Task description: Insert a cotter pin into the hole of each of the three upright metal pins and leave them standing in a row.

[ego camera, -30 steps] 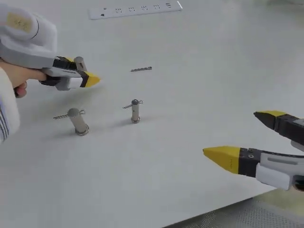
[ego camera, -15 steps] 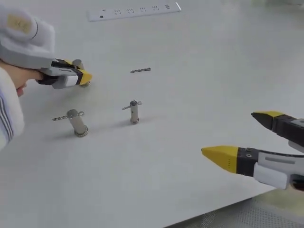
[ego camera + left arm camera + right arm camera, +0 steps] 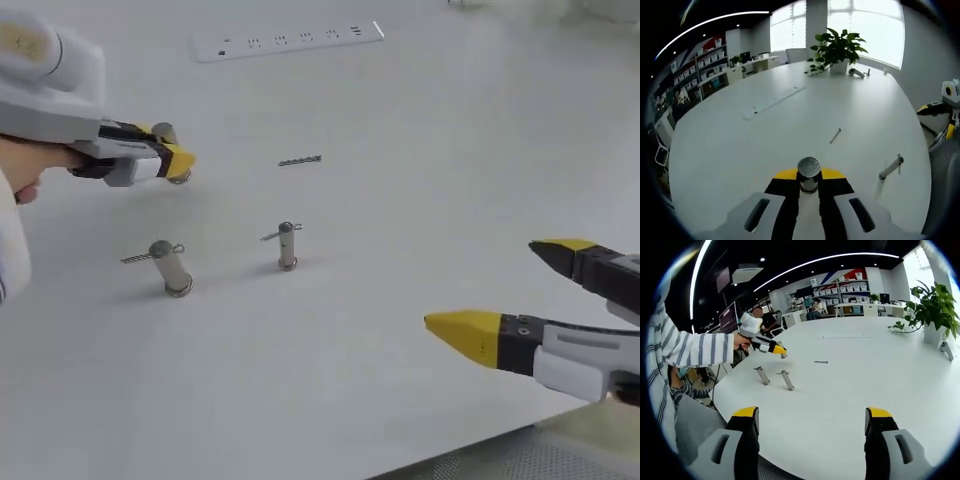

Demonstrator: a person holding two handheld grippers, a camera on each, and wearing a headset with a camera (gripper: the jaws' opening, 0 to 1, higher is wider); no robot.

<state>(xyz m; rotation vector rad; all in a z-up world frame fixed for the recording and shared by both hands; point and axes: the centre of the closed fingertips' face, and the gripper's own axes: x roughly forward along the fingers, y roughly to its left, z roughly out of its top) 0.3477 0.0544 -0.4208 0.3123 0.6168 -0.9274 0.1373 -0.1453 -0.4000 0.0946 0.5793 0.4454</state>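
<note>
my left gripper (image 3: 179,162) sits well to the left of the loose cotter pin (image 3: 300,160), its jaws closed narrow around the bare metal pin (image 3: 166,133). that pin stands upright in the grip, long axis up and down, round end on top; i cannot tell whether its foot touches the surface (image 3: 420,140). to the left of the loose cotter pin and nearer to me stands the left pin (image 3: 171,268), upright, with the left cotter (image 3: 148,256) run crosswise through its top, tail pointing left. just nearer to me than the loose cotter pin, the middle pin (image 3: 287,248) stands upright too, the middle cotter (image 3: 272,236) crosswise through its top and also pointing left. the loose cotter pin itself lies flat, long axis left to right in the head view, touching nothing else. well to its right and nearer me, my right gripper (image 3: 483,285) hovers by the surface's near edge, jaws wide apart and holding nothing.
</note>
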